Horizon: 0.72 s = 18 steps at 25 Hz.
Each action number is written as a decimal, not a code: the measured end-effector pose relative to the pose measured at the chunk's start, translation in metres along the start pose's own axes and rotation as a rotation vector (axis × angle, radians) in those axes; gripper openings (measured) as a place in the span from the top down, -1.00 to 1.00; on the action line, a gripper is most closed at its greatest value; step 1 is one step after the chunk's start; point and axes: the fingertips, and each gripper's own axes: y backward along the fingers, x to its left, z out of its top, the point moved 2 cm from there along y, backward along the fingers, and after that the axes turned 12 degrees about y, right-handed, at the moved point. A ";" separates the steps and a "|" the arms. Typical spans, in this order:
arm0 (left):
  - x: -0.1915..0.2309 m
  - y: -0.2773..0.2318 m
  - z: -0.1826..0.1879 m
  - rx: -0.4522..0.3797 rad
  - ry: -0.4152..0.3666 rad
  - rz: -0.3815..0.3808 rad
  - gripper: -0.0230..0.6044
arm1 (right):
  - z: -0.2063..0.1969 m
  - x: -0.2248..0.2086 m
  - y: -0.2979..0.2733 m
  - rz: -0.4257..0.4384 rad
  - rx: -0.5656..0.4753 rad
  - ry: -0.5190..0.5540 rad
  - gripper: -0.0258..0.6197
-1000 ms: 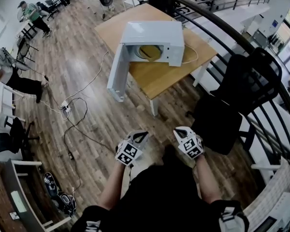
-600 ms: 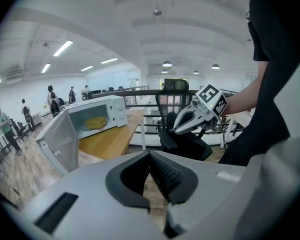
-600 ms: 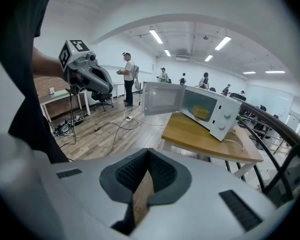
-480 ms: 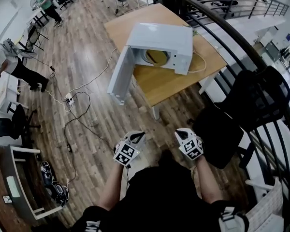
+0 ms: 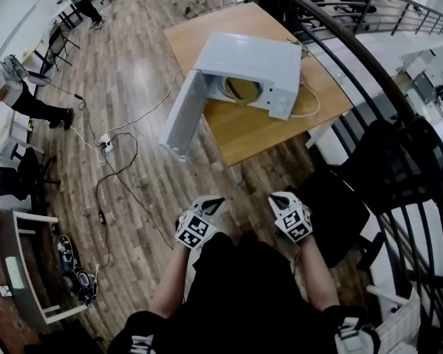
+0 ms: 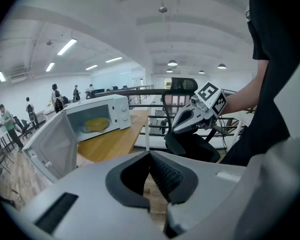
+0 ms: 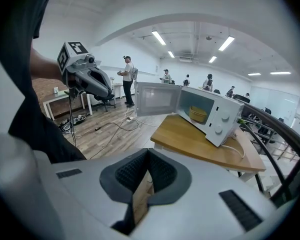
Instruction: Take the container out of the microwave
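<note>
"Which step is this, do you reckon?"

"The approach, I'd say; nothing is grasped yet. The left gripper (image 5: 212, 203) and the right gripper (image 5: 279, 198) hang side by side at lower centre of the head view, close to the person's body and well apart from the microwave (image 5: 244, 59). Both sets of jaws are pressed together at the tips with nothing between them."

"And the container?"

"The container (image 5: 241, 88) is yellow and sits inside the microwave cavity, at upper centre. The door (image 5: 182, 120) is already swung wide, towards the left of the frame, so the opening faces the person."

"So what does the next move call for?"

"Walking up to the table (image 5: 260, 130), spreading the jaws of one gripper or both, and reaching straight into the cavity. My guess is the rim is the place to take hold, though it's too small from here to judge."

"Is there room?"

"Enough, I think. The bare floor (image 5: 140, 87) on the left is open, apart from the cables (image 5: 117, 169) trailing across it. On the right a black chair (image 5: 331, 198) and the curved railing (image 5: 354, 46) crowd in. The open door overhangs the table's edge, so that corner is one to steer round."
</note>
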 end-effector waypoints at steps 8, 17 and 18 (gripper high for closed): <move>0.030 -0.023 0.016 -0.001 0.011 -0.024 0.92 | 0.000 -0.025 -0.020 0.006 0.031 -0.014 0.92; 0.083 -0.061 0.050 0.004 -0.031 -0.111 0.92 | 0.012 -0.070 -0.055 -0.040 0.083 -0.054 0.92; 0.091 -0.065 0.055 0.003 -0.035 -0.117 0.92 | 0.015 -0.077 -0.060 -0.046 0.089 -0.056 0.92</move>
